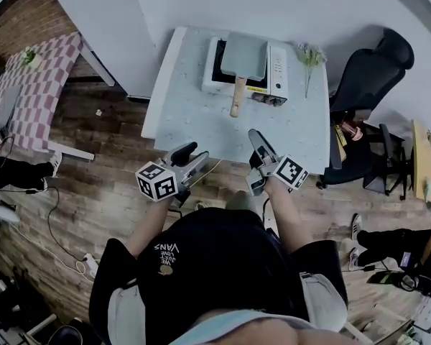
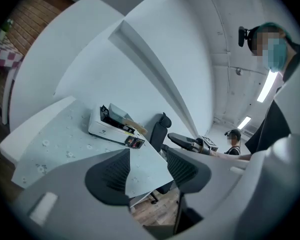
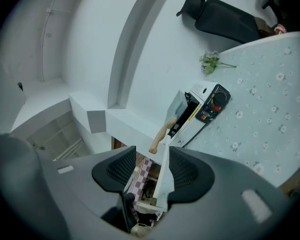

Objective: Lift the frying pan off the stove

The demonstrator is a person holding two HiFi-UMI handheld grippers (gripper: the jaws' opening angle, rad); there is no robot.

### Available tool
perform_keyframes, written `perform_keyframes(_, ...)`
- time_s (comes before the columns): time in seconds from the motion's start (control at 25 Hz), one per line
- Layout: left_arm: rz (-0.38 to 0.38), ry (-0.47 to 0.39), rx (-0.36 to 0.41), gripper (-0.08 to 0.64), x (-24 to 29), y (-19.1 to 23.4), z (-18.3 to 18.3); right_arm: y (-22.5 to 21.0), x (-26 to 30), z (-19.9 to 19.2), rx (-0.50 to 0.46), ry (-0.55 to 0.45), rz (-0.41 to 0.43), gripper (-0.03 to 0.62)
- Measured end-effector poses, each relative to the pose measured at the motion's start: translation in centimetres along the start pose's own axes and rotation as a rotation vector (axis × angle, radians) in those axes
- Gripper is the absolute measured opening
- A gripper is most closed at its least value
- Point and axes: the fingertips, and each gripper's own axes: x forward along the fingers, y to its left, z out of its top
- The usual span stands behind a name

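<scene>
Black cap [image 1: 201,264] of the person carrying the rig fills the bottom of my head view, arms reaching forward on either side of it.

White table [image 1: 190,113] with a small flower print stands ahead on a wood floor [image 1: 108,192]. A checked table [image 1: 39,85] sits off to the left. A black office chair [image 1: 370,70] is at the table's right side.

White stove [image 1: 279,69] sits at the far edge of the table, with its control panel on the right.

Frying pan [image 1: 244,54]: grey and squarish. I see it resting on the stove top, with its wooden handle [image 1: 237,95] sticking out over the table toward the person.

Left gripper [image 2: 147,168]: jaws spread, with nothing between the pads. Through the gap I see only the table corner. It hangs over the table's near edge, well apart from the pan.

Right gripper [image 3: 152,171]: jaws likewise parted and empty, rolled onto its side, also at the near edge. The pan handle shows beyond the gap, far from the pads.

Sprig of flowers [image 1: 310,54] lies on the table just right of the stove.
</scene>
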Motion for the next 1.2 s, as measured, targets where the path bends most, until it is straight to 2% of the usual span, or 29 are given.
perform_keyframes(0.08,-0.024,0.006,-0.013,0.207,0.6,0.4,0.4,0.0,0.2,0.5,-0.004,-0.003,0.002,0.198)
perform_keyframes(0.16,-0.041,0.0,-0.028,0.207,1.4,0.5,0.9,-1.1,0.0,0.8,0.029,0.003,-0.052,0.198)
perform_keyframes(0.28,-0.072,-0.018,-0.061,0.207,3.1,0.5,1.9,-1.2,1.4,2.1,0.014,0.012,0.028,0.198)
perform_keyframes(0.4,-0.09,-0.037,-0.108,0.207,4.9,0.4,2.9,-2.3,2.6,2.8,0.053,0.052,0.04,0.198)
perform_keyframes(0.56,-0.067,-0.061,-0.14,0.207,6.9,1.3,3.9,-2.5,4.6,3.8,0.03,0.126,0.097,0.198)
perform_keyframes(0.68,-0.048,-0.063,-0.16,0.207,8.3,2.1,4.2,-3.4,6.1,3.9,0.095,0.166,0.102,0.198)
perform_keyframes(0.8,-0.071,-0.037,-0.21,0.209,9.8,2.1,3.9,-3.9,7.5,4.5,0.039,0.223,0.131,0.198)
perform_keyframes(0.92,-0.113,-0.02,-0.284,0.223,11.0,1.6,3.8,-6.5,8.2,4.5,0.128,0.262,0.045,0.198)
perform_keyframes(1.2,-0.127,0.021,-0.331,0.236,12.8,1.4,4.2,-6.8,11.1,4.8,0.253,0.326,0.132,0.215)
